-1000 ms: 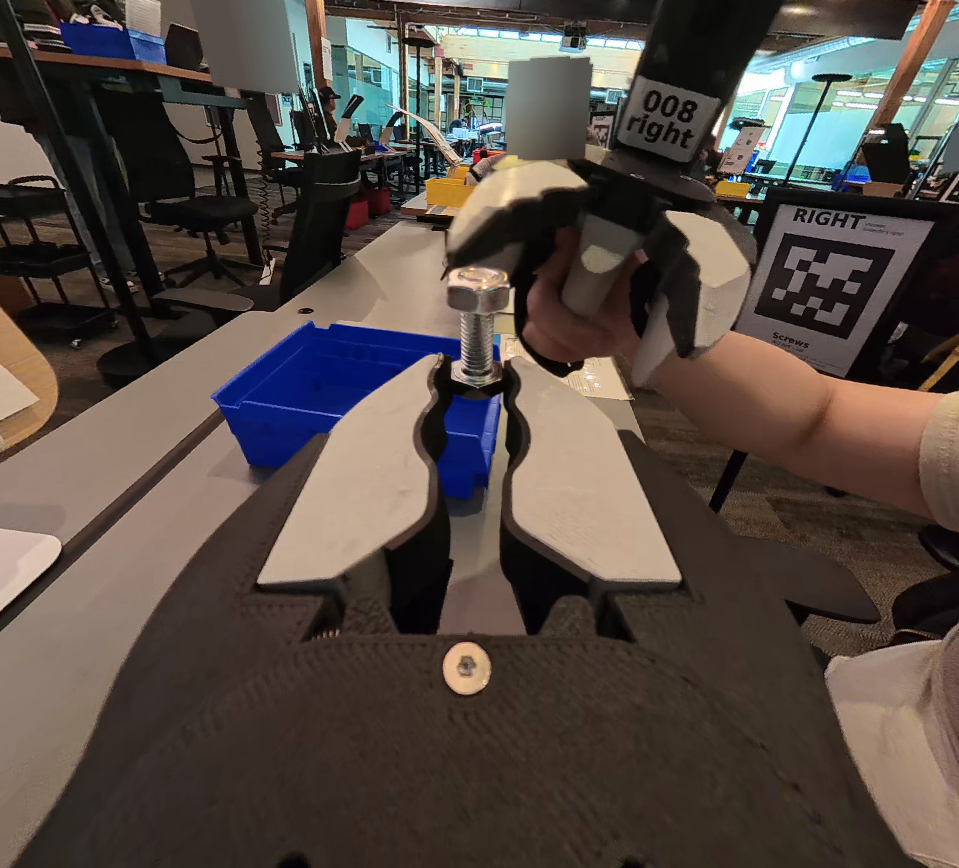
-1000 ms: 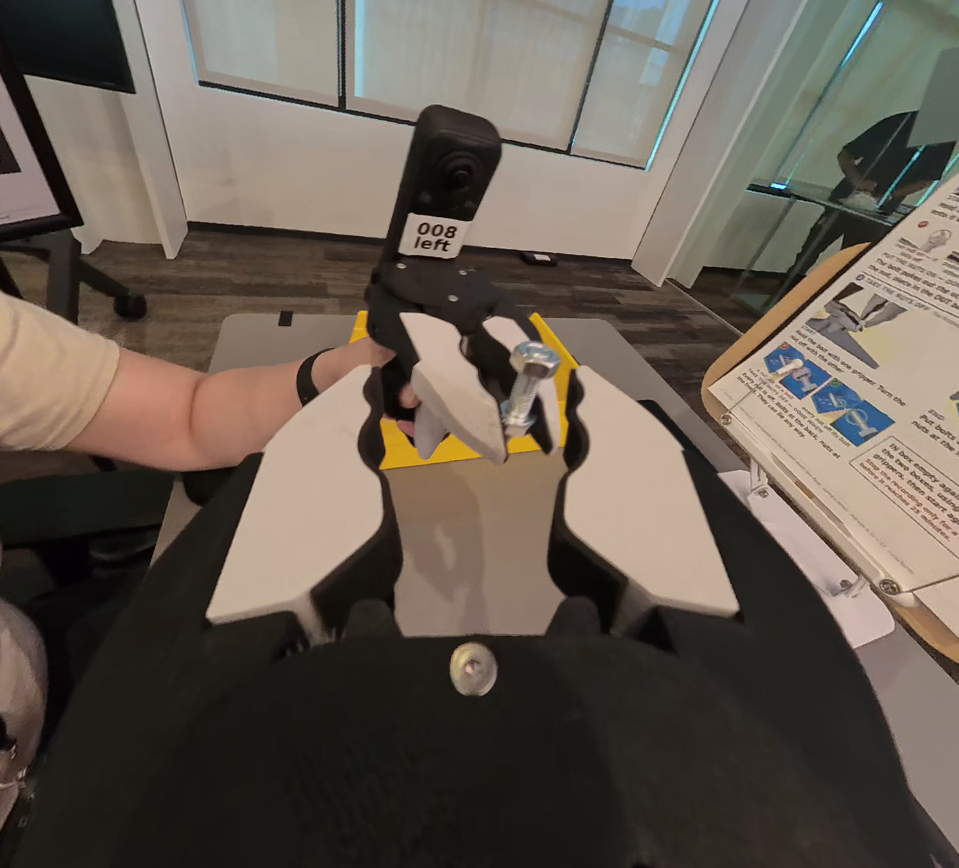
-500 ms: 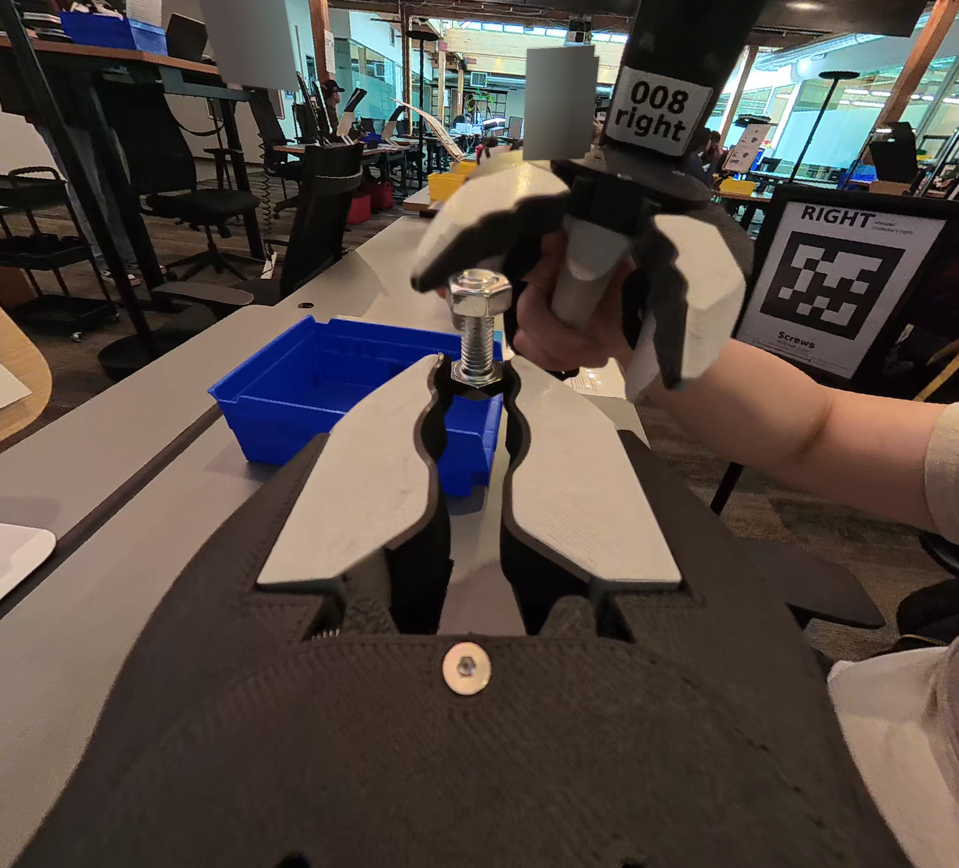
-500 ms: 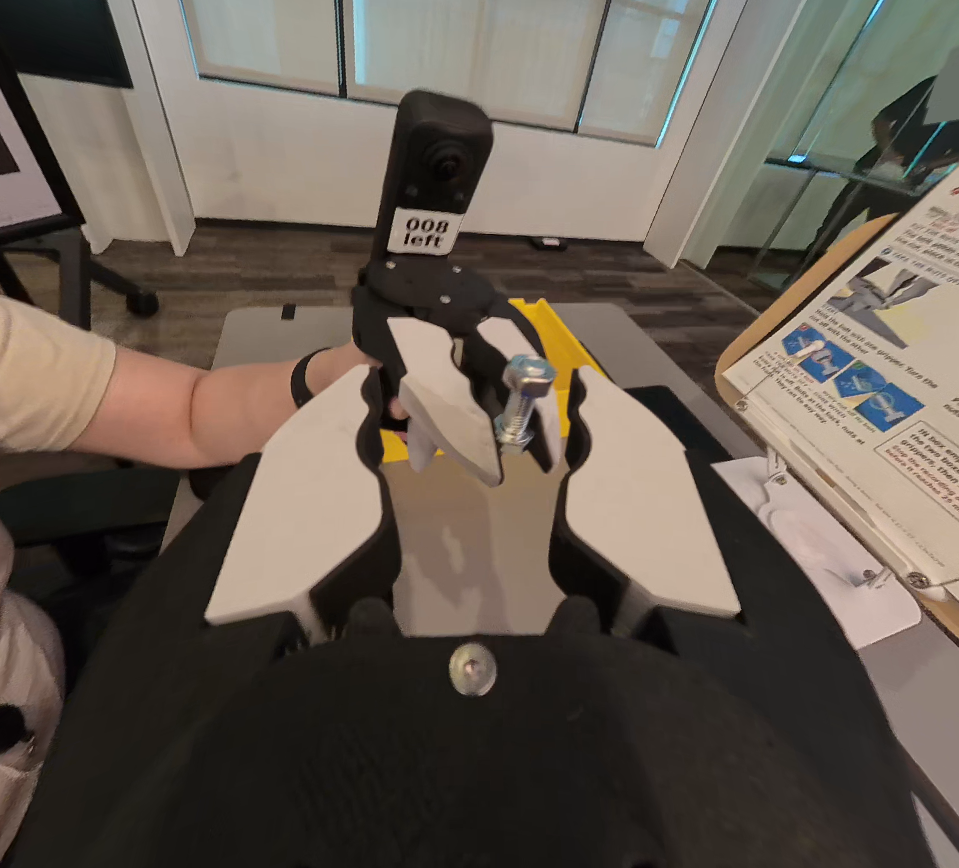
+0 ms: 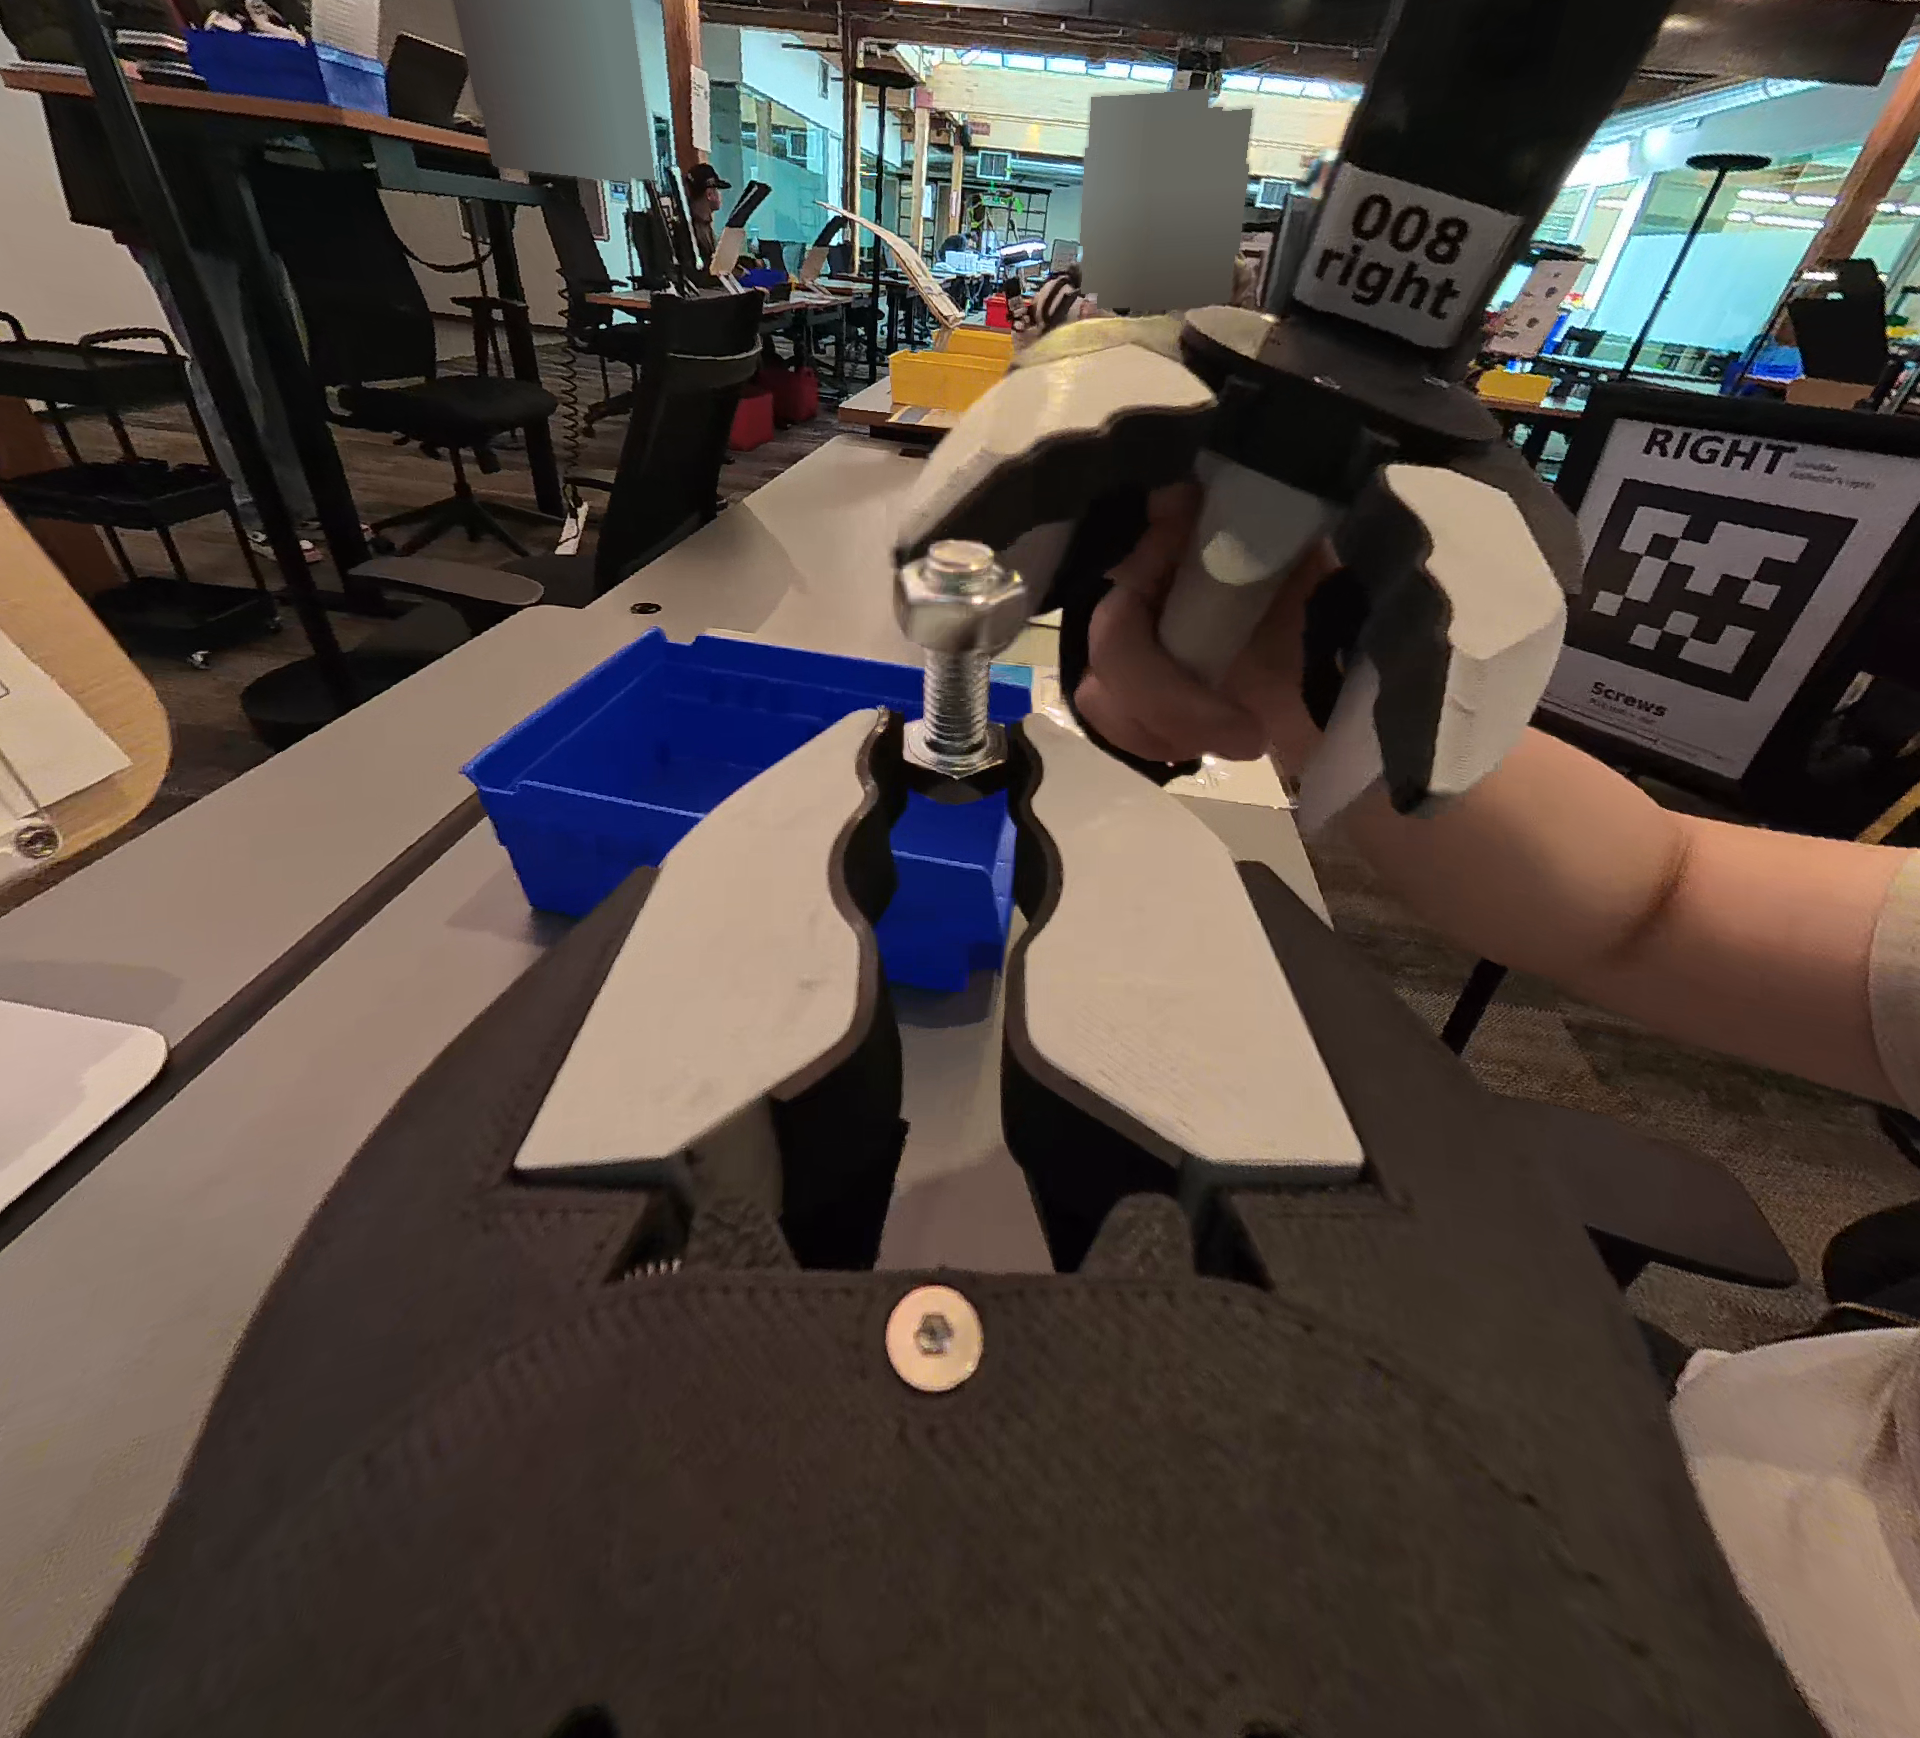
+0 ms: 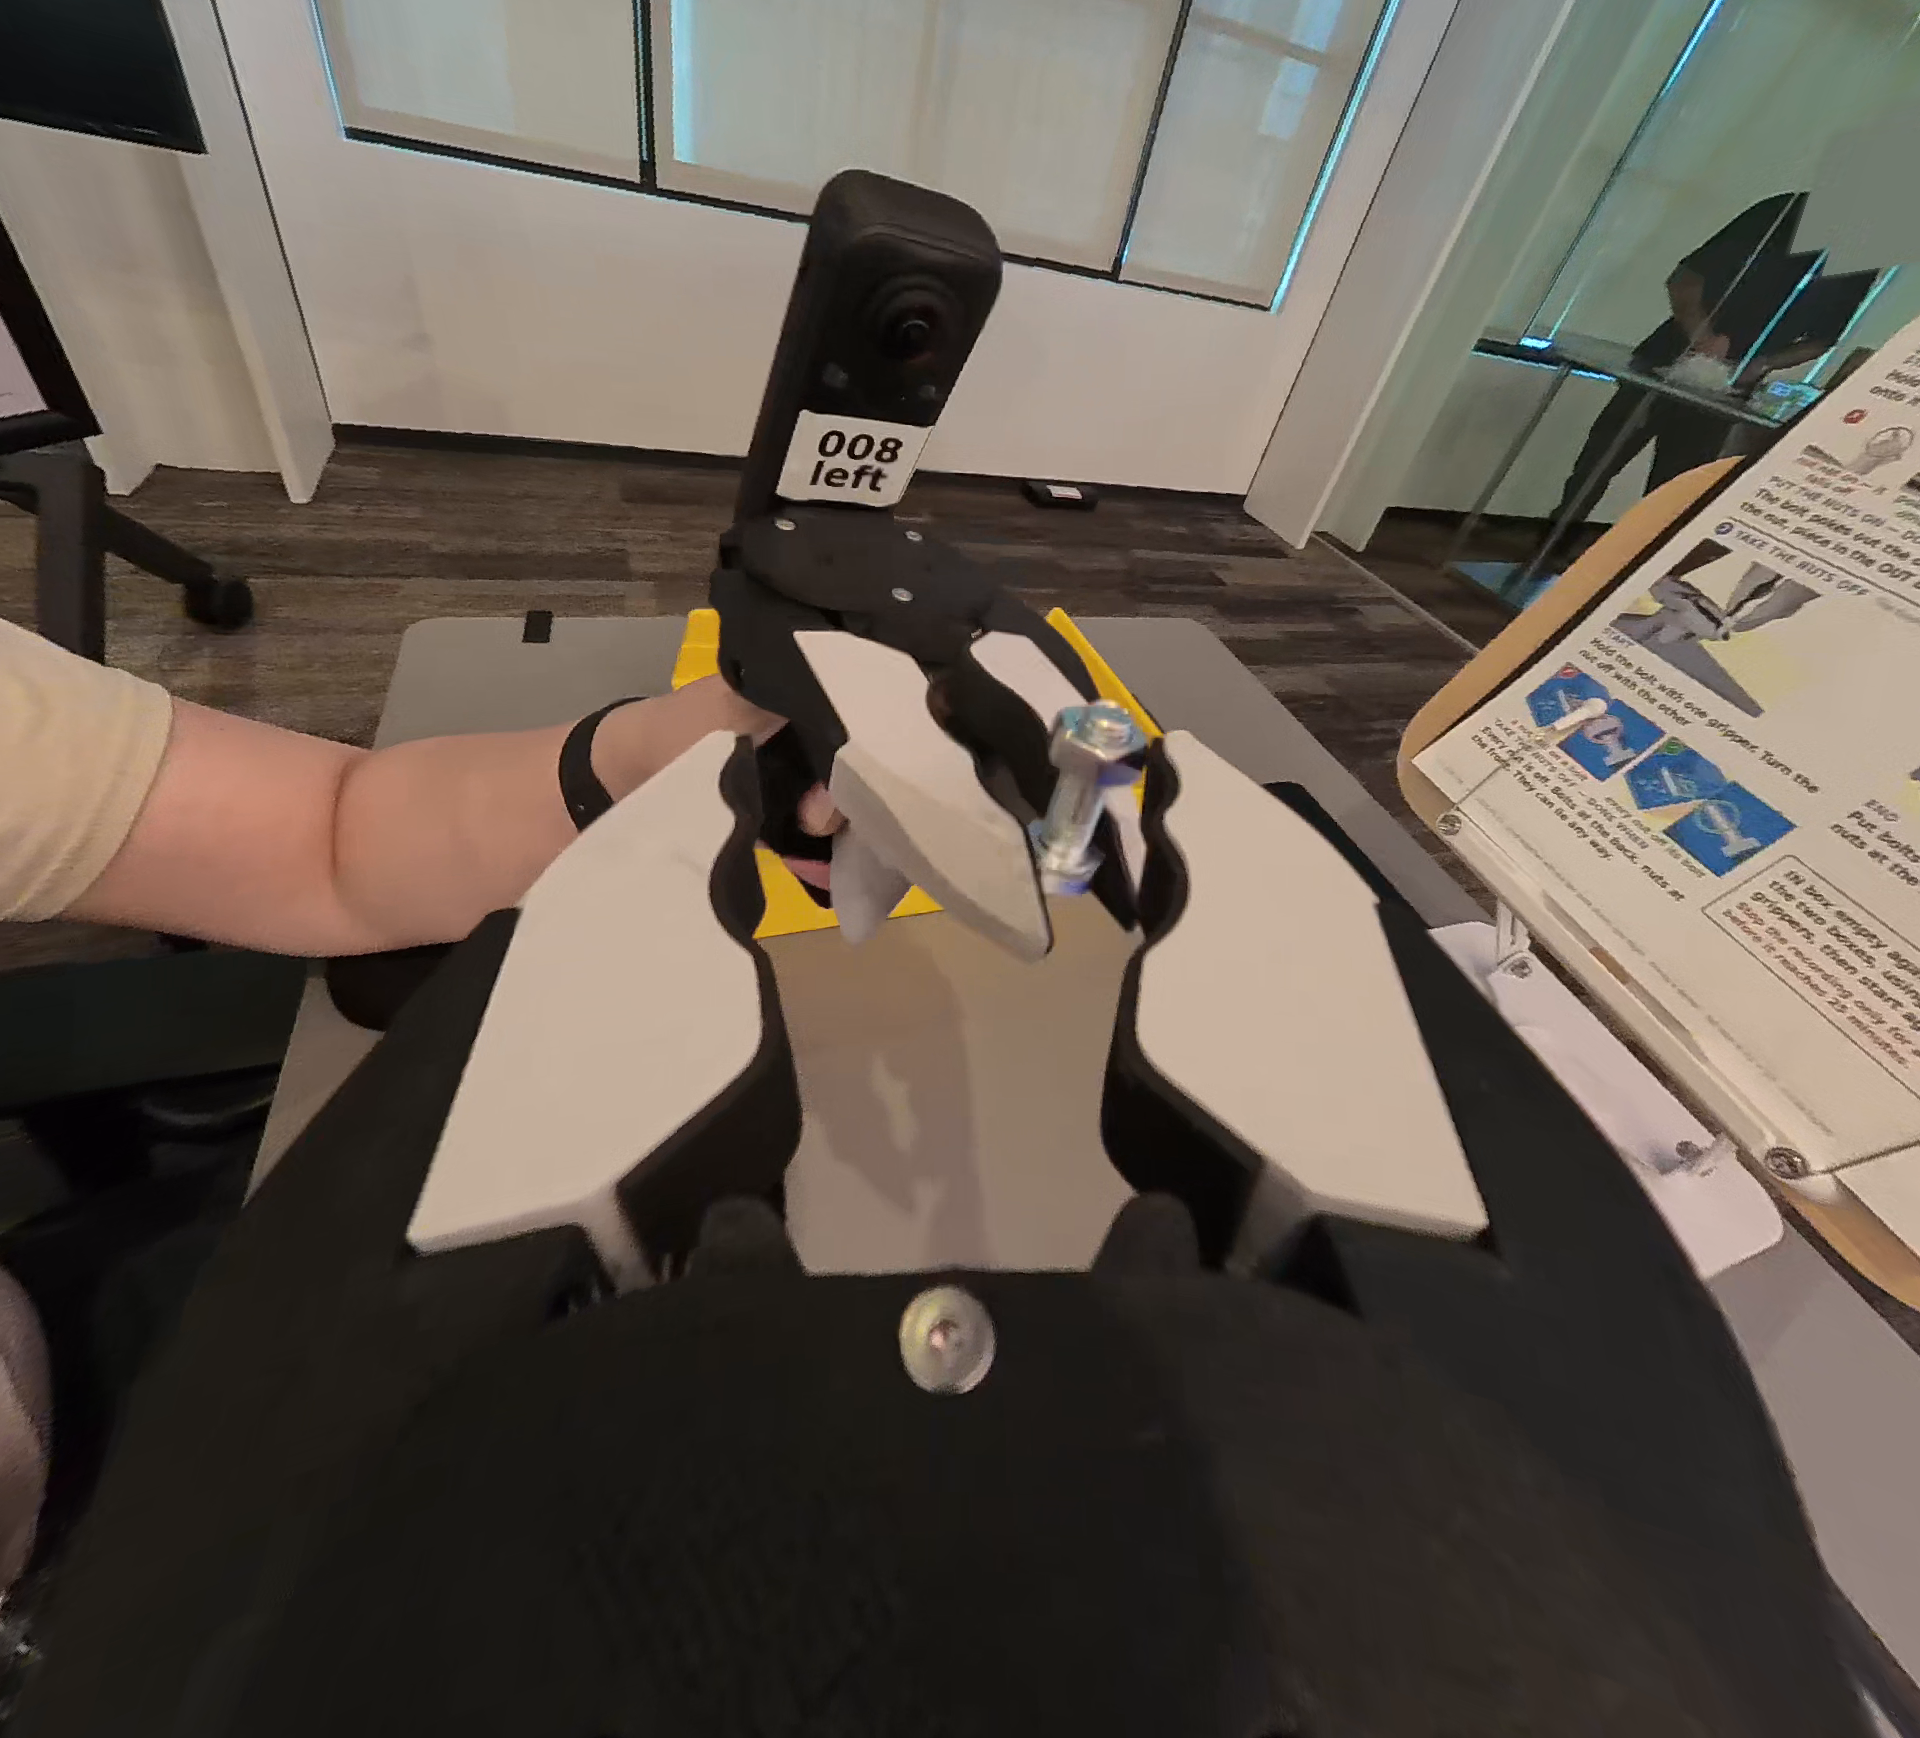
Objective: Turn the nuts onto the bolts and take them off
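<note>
Grey table (image 5: 312,857), open-plan office: blue bin (image 5: 665,753) behind bolt (image 5: 951,680). Left claw (image 5: 951,753) pinching bolt; right claw (image 6: 951,805) spread.

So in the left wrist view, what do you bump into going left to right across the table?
Blue bin → bolt held upright by the left hand-held gripper → the open right hand-held gripper and the hand holding it → the black-and-white sign.
</note>
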Demonstrator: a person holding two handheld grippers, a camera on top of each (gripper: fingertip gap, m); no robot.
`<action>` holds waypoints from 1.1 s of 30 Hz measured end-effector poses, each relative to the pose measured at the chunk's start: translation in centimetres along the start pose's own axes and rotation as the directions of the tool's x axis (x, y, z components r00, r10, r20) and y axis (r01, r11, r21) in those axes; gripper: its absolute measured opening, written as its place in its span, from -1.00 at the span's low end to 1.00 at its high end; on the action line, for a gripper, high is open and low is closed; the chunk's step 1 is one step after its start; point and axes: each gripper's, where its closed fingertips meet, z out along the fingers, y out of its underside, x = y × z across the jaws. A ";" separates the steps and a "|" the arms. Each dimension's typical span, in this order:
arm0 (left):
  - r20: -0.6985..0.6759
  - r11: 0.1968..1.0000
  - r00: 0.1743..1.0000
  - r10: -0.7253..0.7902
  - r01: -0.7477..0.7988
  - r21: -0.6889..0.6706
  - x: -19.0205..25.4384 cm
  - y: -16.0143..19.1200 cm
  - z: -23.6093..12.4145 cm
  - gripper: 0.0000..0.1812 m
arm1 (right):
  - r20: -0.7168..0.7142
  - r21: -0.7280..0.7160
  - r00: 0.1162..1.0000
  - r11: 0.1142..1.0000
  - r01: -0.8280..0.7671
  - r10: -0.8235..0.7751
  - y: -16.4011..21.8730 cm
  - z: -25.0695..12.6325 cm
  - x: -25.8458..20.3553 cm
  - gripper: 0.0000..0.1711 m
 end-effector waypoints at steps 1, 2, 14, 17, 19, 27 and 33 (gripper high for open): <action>0.016 1.000 1.000 -0.002 0.002 0.006 -0.4 -0.1 -0.2 -0.79 | 0.025 0.010 1.000 1.000 0.004 -0.004 -0.1 -0.4 -0.4 -0.34; 0.022 1.000 1.000 -0.006 0.005 0.013 -0.6 -0.3 -0.4 -0.79 | 0.057 0.021 0.998 1.000 -0.001 0.000 -0.3 -0.7 -0.8 -0.41; -0.024 1.000 1.000 -0.011 0.011 0.005 0.0 0.0 -0.1 -0.79 | -0.021 -0.011 1.000 1.000 0.007 -0.007 0.1 0.3 0.2 -0.22; -0.004 1.000 1.000 0.000 0.000 0.008 -0.2 -0.2 -0.4 -0.79 | -0.001 0.032 1.000 0.999 -0.001 0.001 -0.7 -0.4 -0.1 -0.36; -0.021 1.000 1.000 0.003 -0.003 0.008 0.2 -0.2 -0.2 -0.79 | -0.027 0.043 0.999 0.999 -0.020 0.021 -0.9 -0.4 0.6 -0.34; 0.006 1.000 1.000 -0.017 0.017 0.021 -0.5 -0.5 -0.6 -0.79 | 0.013 0.014 1.000 1.000 -0.011 0.011 -0.4 -0.3 0.1 -0.45; -0.017 1.000 1.000 0.019 -0.019 -0.001 0.4 -0.2 -0.1 -0.79 | -0.025 0.030 0.998 0.998 -0.060 0.061 -0.3 0.2 1.3 -0.31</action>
